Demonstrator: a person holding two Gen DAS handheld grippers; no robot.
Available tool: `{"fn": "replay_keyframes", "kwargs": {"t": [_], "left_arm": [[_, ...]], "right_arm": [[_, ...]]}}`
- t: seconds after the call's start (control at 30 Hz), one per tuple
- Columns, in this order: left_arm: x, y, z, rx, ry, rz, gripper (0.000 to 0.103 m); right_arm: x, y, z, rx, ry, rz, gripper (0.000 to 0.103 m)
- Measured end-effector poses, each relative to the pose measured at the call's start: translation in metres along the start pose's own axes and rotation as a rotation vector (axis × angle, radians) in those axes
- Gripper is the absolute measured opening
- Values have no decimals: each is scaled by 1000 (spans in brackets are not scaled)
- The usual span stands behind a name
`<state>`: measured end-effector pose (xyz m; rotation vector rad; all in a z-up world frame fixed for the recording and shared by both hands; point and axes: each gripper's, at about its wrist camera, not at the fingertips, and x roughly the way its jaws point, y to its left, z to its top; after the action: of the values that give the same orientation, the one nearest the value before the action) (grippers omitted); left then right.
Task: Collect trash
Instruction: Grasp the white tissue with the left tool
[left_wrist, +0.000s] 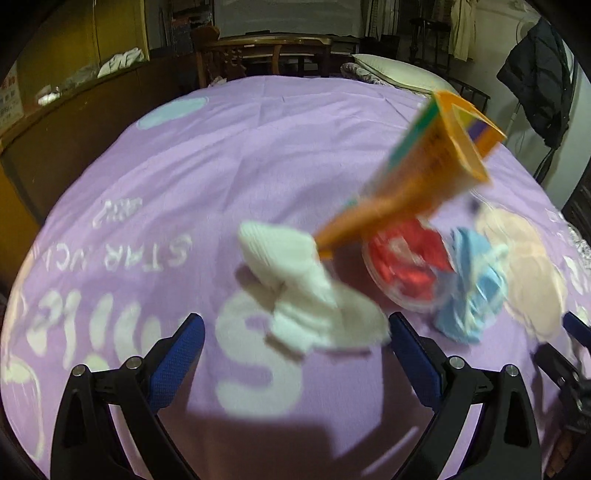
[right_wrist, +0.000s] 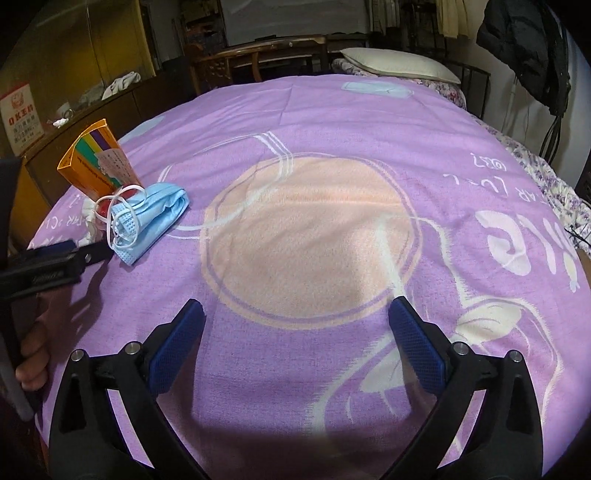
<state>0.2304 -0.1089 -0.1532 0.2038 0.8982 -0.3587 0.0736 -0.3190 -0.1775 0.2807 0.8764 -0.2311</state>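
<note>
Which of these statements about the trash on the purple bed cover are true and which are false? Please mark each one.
1. The right hand-held gripper is open and holds nothing. True.
2. The blue face mask lies flat in the middle of the peach circle. False: it is crumpled beside the orange carton, at the edge of that circle.
3. The white tissue lies just ahead of the left hand-held gripper. True.
4. The left hand-held gripper is closed on the orange carton. False: it is open and empty; the carton stands further away.
5. A red item in a clear container sits between the tissue and the mask. True.
</note>
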Motion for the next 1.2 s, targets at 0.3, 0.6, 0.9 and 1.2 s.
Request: {"fn": "replay_keyframes", "kwargs": {"t": [0.3, 0.6, 0.9, 1.2], "left_arm": [[-2, 66, -12, -159, -22, -1, 97], [-3, 43, -7, -73, -32, 27, 97], [-3, 53, -4, -142, -62, -45, 57], [-26, 40, -20, -77, -150, -112, 27]], "right_arm": [[0, 1, 0, -4, 1, -5, 97], [1, 3, -1, -6, 2, -8, 97], [2, 3, 0, -8, 3, -11, 97], [1, 5, -1, -14, -10, -12, 97]]}}
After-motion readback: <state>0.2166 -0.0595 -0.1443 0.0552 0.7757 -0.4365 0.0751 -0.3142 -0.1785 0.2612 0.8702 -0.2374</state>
